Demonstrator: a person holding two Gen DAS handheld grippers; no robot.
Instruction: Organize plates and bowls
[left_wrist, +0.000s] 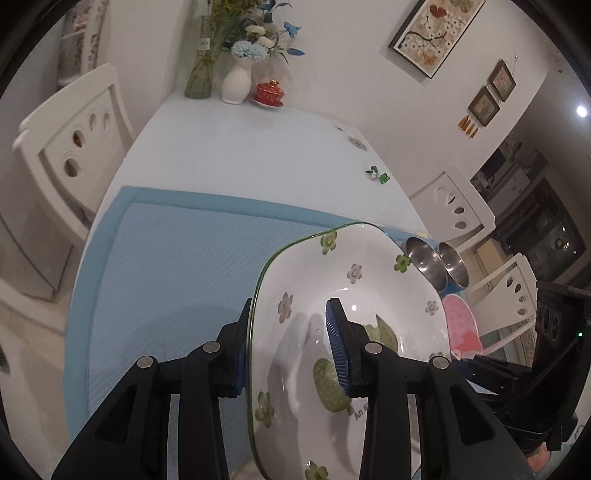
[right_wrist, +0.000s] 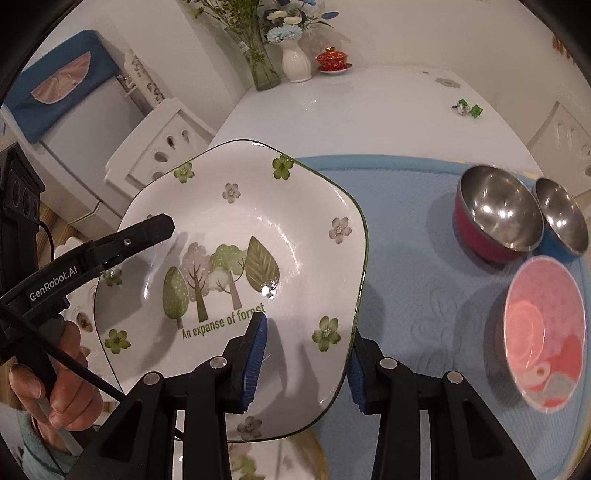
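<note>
Right wrist view, left to right: the left gripper (right_wrist: 162, 225) clamps the near-left rim of the tree-printed plate (right_wrist: 229, 206), which is raised above the worktop (right_wrist: 369, 110) and blue mat (right_wrist: 406, 229). The right gripper (right_wrist: 306, 365) has its jaws clenched across the plate's lower right rim. On the mat beyond sit a red-sided steel bowl (right_wrist: 495, 214), a blue-sided steel bowl (right_wrist: 561, 218) touching it, and a pink bowl (right_wrist: 543, 332).
</note>
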